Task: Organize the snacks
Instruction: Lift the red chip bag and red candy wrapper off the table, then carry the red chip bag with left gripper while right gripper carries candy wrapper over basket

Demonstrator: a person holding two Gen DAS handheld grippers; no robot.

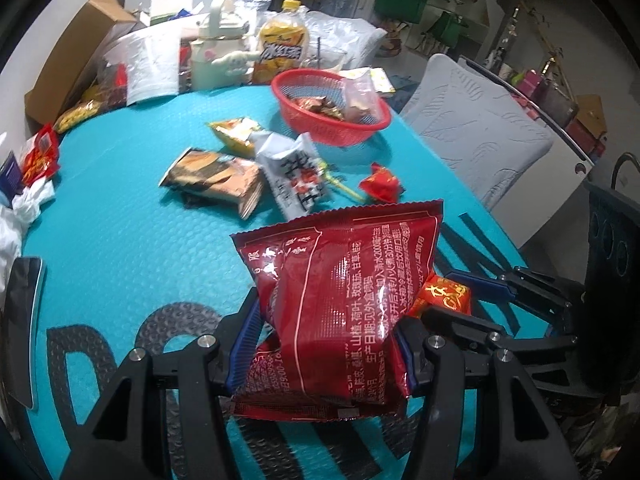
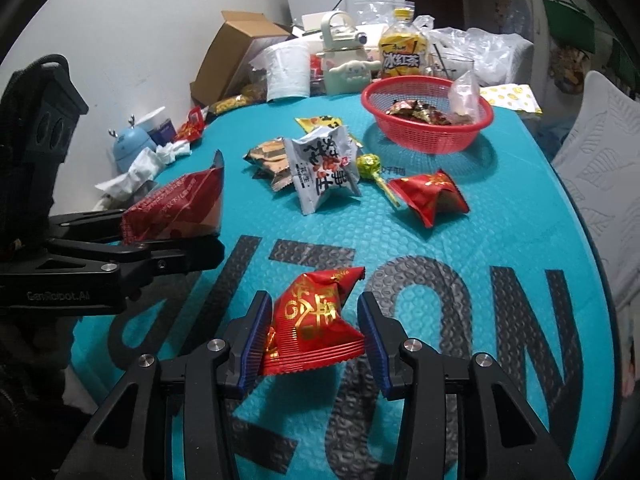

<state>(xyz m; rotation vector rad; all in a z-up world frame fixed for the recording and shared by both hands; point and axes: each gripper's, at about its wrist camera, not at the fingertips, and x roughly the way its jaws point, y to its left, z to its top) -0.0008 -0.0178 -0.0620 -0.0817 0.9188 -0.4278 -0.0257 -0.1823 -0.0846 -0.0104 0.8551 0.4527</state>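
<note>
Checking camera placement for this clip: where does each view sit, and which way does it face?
Left wrist: on the left gripper, facing down its fingers at the dark red packet it grips; the right gripper enters at right.
Right wrist: on the right gripper, around a small red packet; the left gripper enters at left.
Shared: red basket, teal mat.

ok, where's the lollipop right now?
In the right wrist view the lollipop lies on the teal mat, mid-table, between the white snack packet and a red packet, in front of the red basket.
</note>
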